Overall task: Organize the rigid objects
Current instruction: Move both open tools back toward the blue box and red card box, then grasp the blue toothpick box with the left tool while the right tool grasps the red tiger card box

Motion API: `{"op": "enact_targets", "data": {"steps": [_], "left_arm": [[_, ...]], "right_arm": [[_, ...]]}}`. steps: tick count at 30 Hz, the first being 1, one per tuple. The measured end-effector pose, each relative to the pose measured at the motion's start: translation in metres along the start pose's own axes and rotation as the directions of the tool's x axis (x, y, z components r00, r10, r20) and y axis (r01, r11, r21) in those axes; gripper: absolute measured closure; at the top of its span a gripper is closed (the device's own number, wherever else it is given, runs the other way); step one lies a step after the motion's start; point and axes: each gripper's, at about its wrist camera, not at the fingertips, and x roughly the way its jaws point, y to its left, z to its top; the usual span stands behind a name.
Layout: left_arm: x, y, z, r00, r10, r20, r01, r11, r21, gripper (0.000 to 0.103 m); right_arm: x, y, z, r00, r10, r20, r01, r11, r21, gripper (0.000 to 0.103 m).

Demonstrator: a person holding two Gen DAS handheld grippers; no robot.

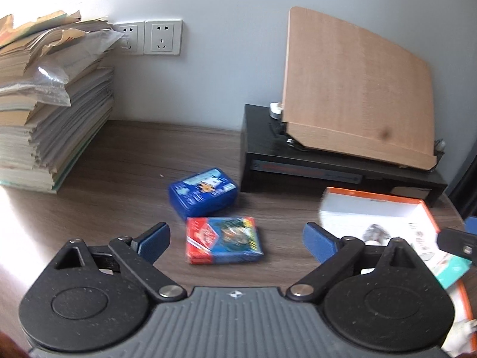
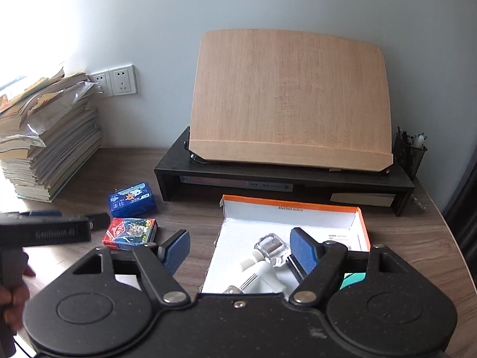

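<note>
Black hand-held gripper, blue ribbed pads, silver pivots.

Bare tabletop is lying open between the paper stack and the black riser; two card packs are sitting mid-gap, and the open box is blocking the right.

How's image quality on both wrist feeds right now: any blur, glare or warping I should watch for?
Left wrist view: motion blur smears the red card pack and the blue card box; window glare washes out the table at far left. Right wrist view: sharper, the orange-edged box reads clearly, though the paper stack is overexposed. Both views: fisheye bending towards the edges, dark corners.
</note>
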Motion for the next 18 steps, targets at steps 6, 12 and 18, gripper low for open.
{"op": "enact_targets", "data": {"steps": [6,12,18], "left_arm": [[0.055,0.030,0.020,0.999,0.009,-0.053,-0.001,0.990,0.142,0.004],[0.112,0.045,0.033,0.993,-0.041,-0.108,0.068,0.962,0.265,0.004],[0.156,0.052,0.038,0.984,-0.081,-0.157,0.133,0.925,0.356,0.005]], "right_arm": [[0.008,0.011,-0.012,0.999,-0.032,-0.043,0.033,0.999,0.025,0.016],[0.018,0.024,-0.026,0.992,-0.073,-0.099,0.079,0.995,0.056,0.016],[0.025,0.036,-0.036,0.986,-0.095,-0.135,0.106,0.992,0.072,0.016]]}}
